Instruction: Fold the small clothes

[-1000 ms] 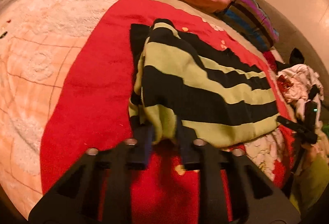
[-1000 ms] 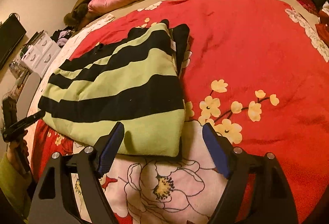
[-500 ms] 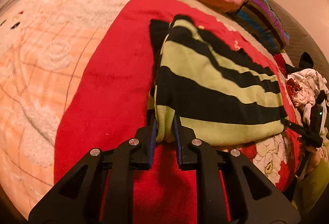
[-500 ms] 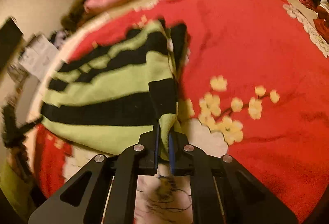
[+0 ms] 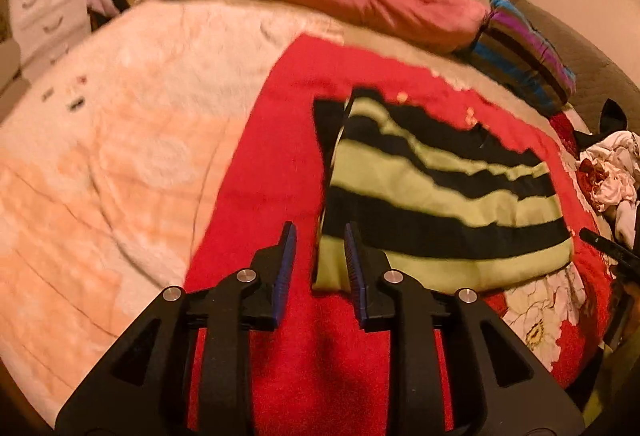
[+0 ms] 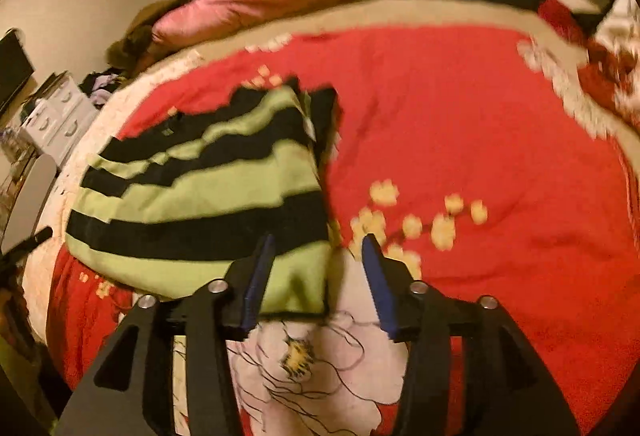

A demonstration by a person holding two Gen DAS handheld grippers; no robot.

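A folded garment with black and light-green stripes (image 5: 436,196) lies flat on the red blanket (image 5: 272,172). In the left wrist view my left gripper (image 5: 319,232) hovers at the garment's near left corner. Its jaws are opening, and the corner shows loosely in the gap with neither pad pressing on it. In the right wrist view the garment (image 6: 200,196) fills the left half. My right gripper (image 6: 319,242) hangs over its near right corner, jaws opening, with the green hem lying slack between the blue pads (image 6: 256,276).
A cream and peach blanket (image 5: 112,156) covers the bed's left side. At the head lie a pink duvet (image 5: 360,0) and a striped pillow (image 5: 524,52). A pile of clothes (image 5: 612,172) sits at the right edge. White drawers (image 6: 56,116) stand beside the bed.
Half a second ago both grippers were shut on the garment's near corners. Now both have let go, their jaws have parted, and they have lifted away. The garment rests flat.
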